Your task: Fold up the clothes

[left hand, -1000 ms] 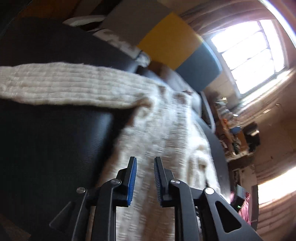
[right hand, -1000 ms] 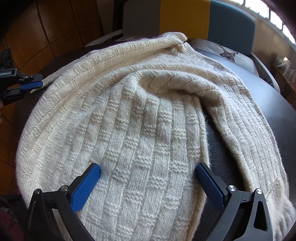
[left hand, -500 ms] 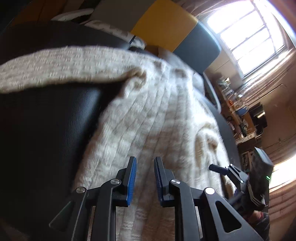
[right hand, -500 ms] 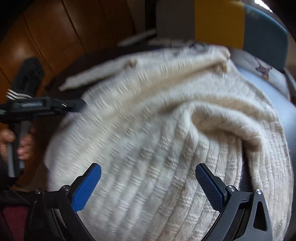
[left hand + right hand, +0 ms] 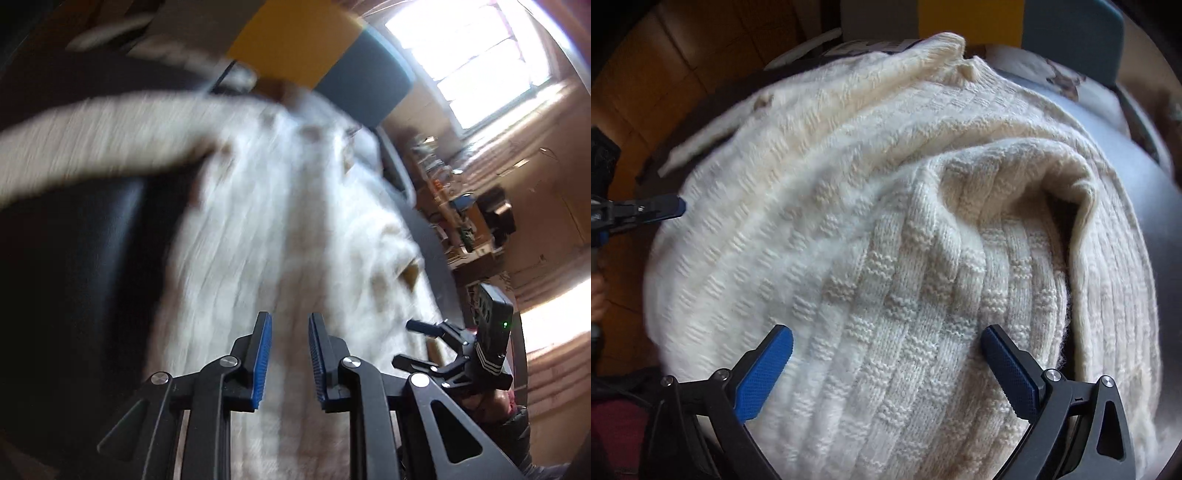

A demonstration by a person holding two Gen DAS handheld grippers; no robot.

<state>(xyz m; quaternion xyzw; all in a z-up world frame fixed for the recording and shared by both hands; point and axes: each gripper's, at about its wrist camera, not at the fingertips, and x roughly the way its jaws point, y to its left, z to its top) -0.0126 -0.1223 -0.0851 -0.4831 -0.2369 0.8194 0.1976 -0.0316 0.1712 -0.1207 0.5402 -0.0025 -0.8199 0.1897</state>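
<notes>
A cream knitted sweater (image 5: 886, 240) lies spread on a dark round table (image 5: 74, 258), with one part folded over on the right. It looks blurred in the left wrist view (image 5: 277, 240), one sleeve stretching left. My right gripper (image 5: 886, 354) is wide open low over the sweater's near part, nothing between its blue pads. My left gripper (image 5: 290, 354) has its jaws narrowly apart and empty above the sweater's edge. Each gripper shows in the other's view: the right one (image 5: 424, 343) at lower right, the left one (image 5: 665, 208) at the sweater's left edge.
A chair back in grey, yellow and blue (image 5: 314, 55) stands behind the table. A bright window (image 5: 480, 55) is at upper right, with cluttered shelves (image 5: 461, 214) below it. Wooden floor (image 5: 646, 92) lies to the left of the table.
Both cameras have shifted over the sweater. The fold on the sweater's right side has bunched up closer to my right gripper. The right gripper has come into the left wrist view. Jaw openings are unchanged.
</notes>
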